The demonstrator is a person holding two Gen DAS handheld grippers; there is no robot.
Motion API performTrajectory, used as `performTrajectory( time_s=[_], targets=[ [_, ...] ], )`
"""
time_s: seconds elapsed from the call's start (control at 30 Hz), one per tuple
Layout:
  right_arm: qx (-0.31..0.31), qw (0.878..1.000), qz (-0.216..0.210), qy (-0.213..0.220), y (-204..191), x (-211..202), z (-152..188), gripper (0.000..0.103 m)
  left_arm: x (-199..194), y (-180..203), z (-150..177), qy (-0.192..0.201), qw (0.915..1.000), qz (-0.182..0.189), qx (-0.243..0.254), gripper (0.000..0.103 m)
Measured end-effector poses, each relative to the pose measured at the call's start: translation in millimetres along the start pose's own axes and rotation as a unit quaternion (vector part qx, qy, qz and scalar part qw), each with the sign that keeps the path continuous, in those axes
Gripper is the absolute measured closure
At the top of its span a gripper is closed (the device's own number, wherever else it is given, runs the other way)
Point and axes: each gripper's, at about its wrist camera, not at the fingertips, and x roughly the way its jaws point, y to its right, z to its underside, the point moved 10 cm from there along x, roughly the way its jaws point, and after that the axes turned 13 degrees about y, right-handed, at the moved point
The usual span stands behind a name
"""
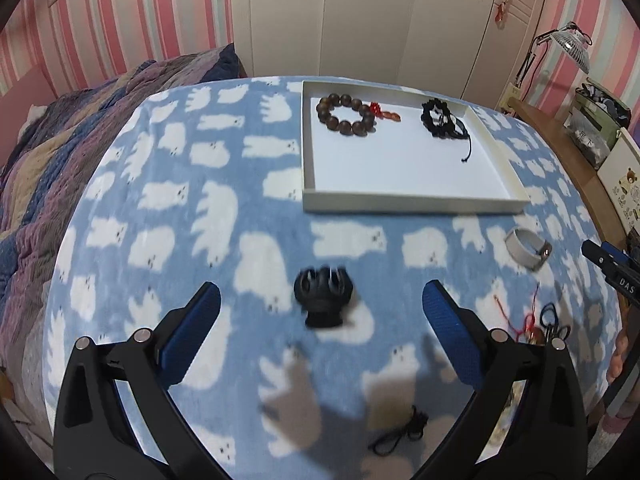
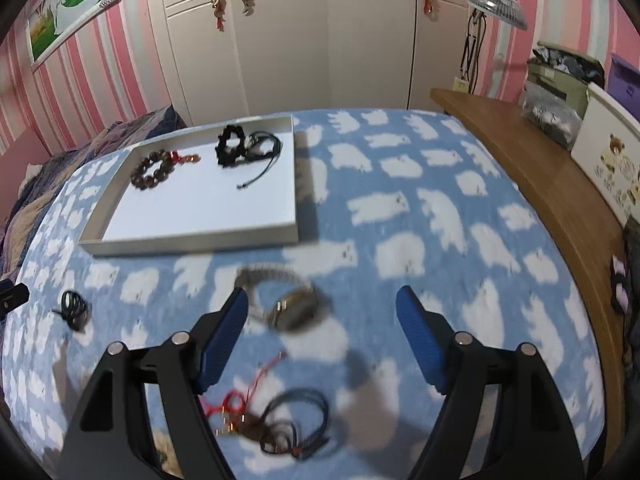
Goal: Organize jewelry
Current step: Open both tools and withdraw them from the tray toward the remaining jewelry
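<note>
Our left gripper (image 1: pixel 322 316) gapes wide around the black clip (image 1: pixel 323 295), mid-frame. Our right gripper (image 2: pixel 322 334) hangs equally spread over the watch (image 2: pixel 286 300); tray (image 2: pixel 192 236) upper left holds two bracelets.

The shallow white cardboard tray (image 1: pixel 412 203) sat on the blue bear-print blanket (image 1: pixel 224 200). A brown wooden bead bracelet (image 1: pixel 346 114) lay inside, left of a black braided bracelet (image 1: pixel 440 118). A black claw hair clip (image 1: pixel 323 295) lay in front of the tray.

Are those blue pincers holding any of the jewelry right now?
No, nothing is held. The left gripper is open around a black claw hair clip; the right gripper is open around a metal-band wristwatch.
</note>
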Motion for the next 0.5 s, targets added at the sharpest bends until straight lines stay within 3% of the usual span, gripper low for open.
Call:
performTrajectory(
  time_s=[0.5],
  targets=[
    [0.01, 1.0, 0.018, 0.02, 13, -42, 21, 0.026, -28, 4, 37, 0.002, 1.0, -0.001, 0.0, 0.003]
  ],
)
